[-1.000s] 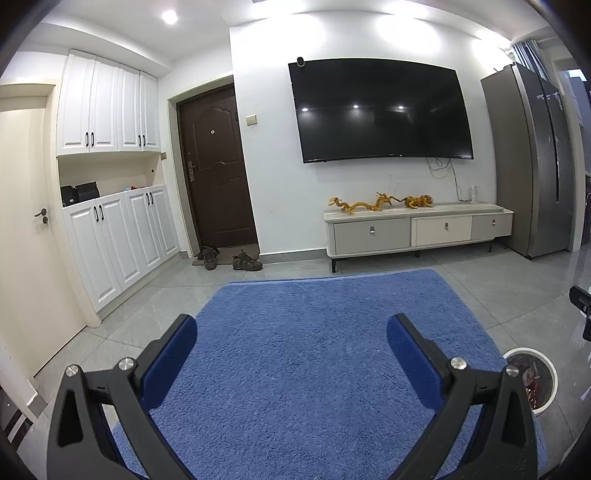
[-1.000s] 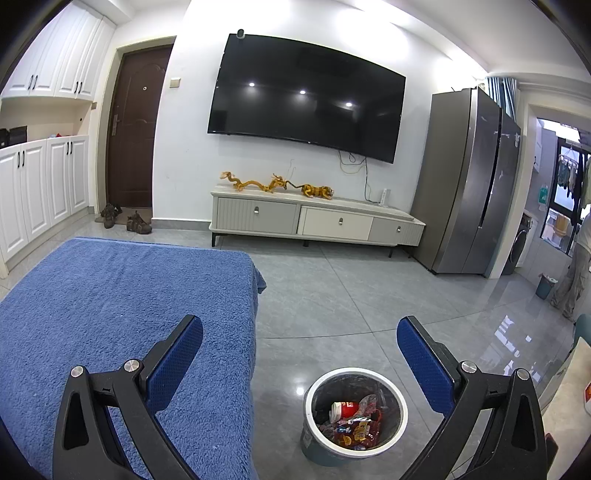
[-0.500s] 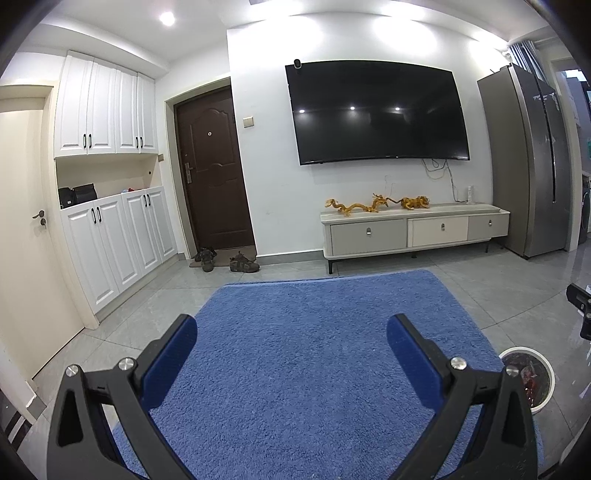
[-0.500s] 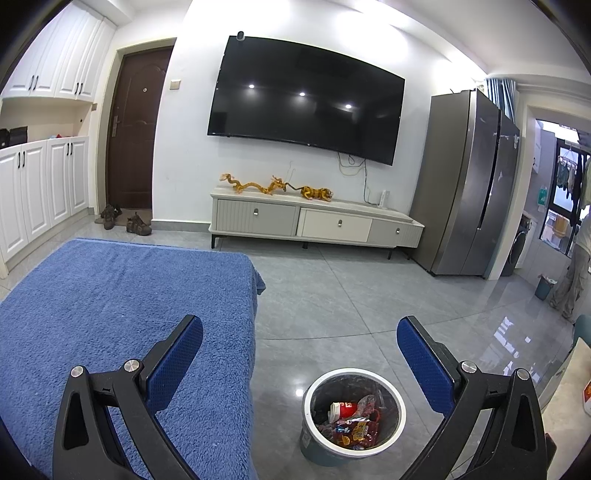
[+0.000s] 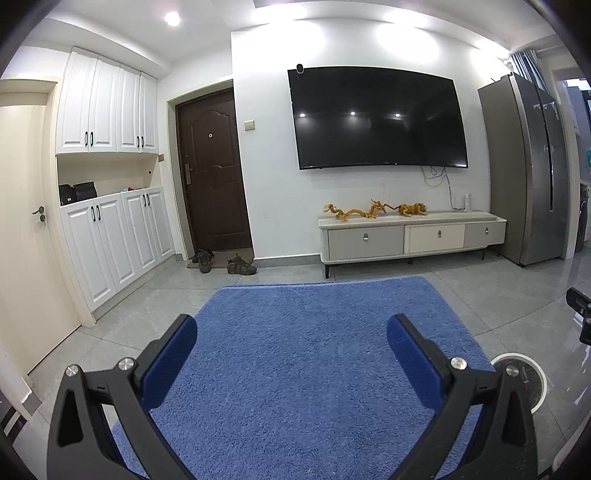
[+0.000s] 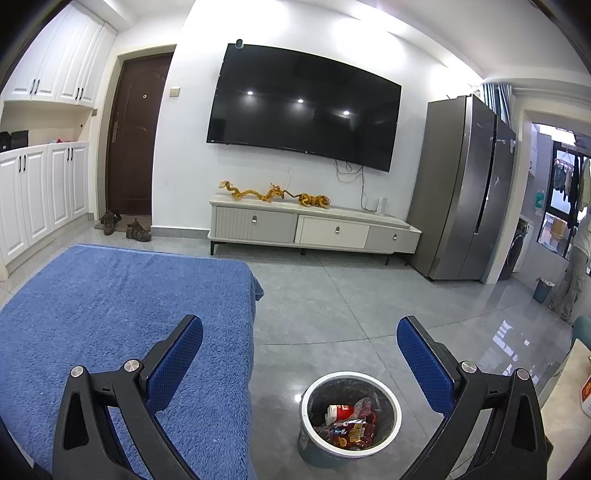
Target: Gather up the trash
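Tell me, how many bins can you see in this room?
2. A white-rimmed trash bin with wrappers stands on the floor beside the blue rug; a small blue bin sits far right, near a person's legs. Others may be hidden.

Both views are bright and evenly lit from above by recessed ceiling lights (image 5: 171,18), which throw pale scallops onto the white wall. Three of those lights reflect as small spots on the dark television screen (image 6: 301,105). The glossy floor tiles (image 6: 506,332) at the right show streaky glare from the daylit doorway. Shadows are soft and short. Fisheye distortion bows the cabinets (image 5: 107,107) and refrigerator (image 6: 467,188) near the edges, and black vignetting fills the corners. Focus is sharp throughout.
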### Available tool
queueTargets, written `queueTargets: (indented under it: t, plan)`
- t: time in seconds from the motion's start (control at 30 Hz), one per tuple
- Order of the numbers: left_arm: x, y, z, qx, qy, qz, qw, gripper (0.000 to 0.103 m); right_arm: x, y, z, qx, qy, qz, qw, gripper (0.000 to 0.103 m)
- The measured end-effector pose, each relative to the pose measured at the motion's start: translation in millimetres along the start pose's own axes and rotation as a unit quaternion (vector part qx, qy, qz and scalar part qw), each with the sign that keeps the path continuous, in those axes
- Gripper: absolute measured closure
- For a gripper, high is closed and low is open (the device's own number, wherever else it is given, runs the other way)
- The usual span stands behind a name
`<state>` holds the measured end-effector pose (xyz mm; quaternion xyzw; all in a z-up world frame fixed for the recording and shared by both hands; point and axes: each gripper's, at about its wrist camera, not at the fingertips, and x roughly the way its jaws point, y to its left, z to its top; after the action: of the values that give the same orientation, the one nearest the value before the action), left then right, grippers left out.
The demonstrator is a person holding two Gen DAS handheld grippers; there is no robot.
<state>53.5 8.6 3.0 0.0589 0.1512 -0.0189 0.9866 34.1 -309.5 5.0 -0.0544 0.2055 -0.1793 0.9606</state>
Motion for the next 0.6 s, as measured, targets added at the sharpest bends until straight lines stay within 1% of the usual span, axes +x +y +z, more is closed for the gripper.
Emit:
queueTargets:
  t: [0.6]
  plan:
    - [-26,17,0,-0.022,-0.023,-0.018,0.9993,0.0,-34,-3,0,-0.009,-0.021,-0.012,1.0,0.0]
